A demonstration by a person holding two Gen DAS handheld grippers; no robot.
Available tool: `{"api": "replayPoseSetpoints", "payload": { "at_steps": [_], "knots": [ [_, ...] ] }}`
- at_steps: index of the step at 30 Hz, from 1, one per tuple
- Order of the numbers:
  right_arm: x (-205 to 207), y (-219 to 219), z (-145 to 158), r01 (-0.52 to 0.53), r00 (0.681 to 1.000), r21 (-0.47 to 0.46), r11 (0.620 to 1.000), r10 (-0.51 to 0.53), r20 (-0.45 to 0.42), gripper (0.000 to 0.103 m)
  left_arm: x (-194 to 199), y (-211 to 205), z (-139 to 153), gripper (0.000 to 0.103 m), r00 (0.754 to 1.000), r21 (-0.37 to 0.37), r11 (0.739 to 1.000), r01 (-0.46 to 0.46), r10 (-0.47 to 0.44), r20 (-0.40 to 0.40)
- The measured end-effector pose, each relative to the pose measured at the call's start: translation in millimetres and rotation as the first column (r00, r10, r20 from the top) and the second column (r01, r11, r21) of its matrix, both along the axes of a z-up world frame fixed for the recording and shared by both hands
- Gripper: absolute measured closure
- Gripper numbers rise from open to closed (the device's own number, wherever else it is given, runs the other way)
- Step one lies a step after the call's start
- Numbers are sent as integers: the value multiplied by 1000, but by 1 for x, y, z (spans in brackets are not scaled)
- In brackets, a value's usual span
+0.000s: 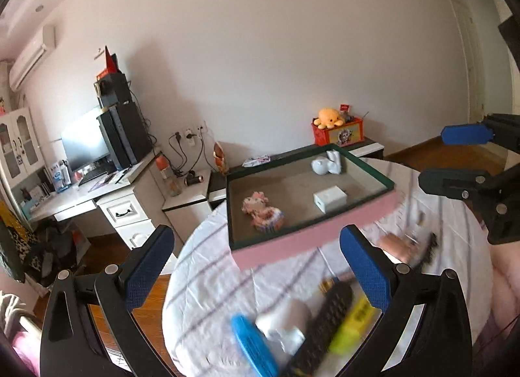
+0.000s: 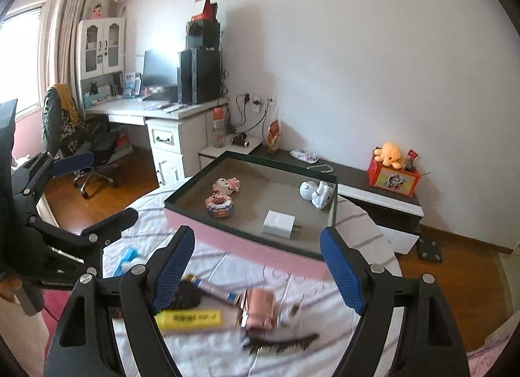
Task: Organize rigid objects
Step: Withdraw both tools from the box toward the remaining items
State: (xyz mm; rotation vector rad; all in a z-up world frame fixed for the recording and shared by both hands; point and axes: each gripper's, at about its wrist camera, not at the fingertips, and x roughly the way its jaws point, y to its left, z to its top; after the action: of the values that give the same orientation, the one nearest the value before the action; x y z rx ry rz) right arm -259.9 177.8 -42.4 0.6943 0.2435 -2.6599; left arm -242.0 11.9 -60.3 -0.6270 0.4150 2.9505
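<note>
A pink box with a dark green rim stands on the round white table. It holds a pink block figure, a white charger and a white ceramic figure. Loose on the cloth in front lie a blue disc, a white piece, a black comb, a yellow stick and a rose-gold item. My left gripper is open above the near items. My right gripper is open above the rose-gold item.
The table edge drops to a wooden floor on the left. A desk with a monitor and a chair stand at the back left. A low cabinet carries a red box with an orange plush.
</note>
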Motion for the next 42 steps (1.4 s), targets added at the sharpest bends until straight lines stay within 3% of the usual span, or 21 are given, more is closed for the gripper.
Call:
{"api": "replayPoseSetpoints", "payload": {
  "at_steps": [6,10,12,17,22,31,37,42],
  "knots": [
    [53,11,-17,52,995,-19,998,-53,-87,20,57,-2,-19,0,1000,50,999,-5,7,-21],
    [82,17,-30,114,982,-38,993,-118,-145,16,90,-15,-29,0,987,136,982,-127,139,-81],
    [90,20,-41,151,977,-43,988,-156,-148,15,98,-21,-40,0,983,173,972,-157,170,-64],
    [94,31,-75,235,968,-51,971,-239,-81,13,86,-21,-74,0,991,197,972,-125,111,76],
    [87,47,-107,263,965,-107,959,-262,27,13,73,-16,-96,0,984,191,974,-122,94,149],
    [75,49,-130,277,959,-88,957,-270,88,13,62,-25,-109,0,975,192,969,-154,118,187],
    [68,49,-136,276,957,-82,958,-267,112,13,55,-46,-108,0,969,243,952,-184,135,205],
    [57,46,-131,272,958,-73,960,-263,111,13,35,-51,-103,0,970,205,962,-180,139,201]
  ]
}}
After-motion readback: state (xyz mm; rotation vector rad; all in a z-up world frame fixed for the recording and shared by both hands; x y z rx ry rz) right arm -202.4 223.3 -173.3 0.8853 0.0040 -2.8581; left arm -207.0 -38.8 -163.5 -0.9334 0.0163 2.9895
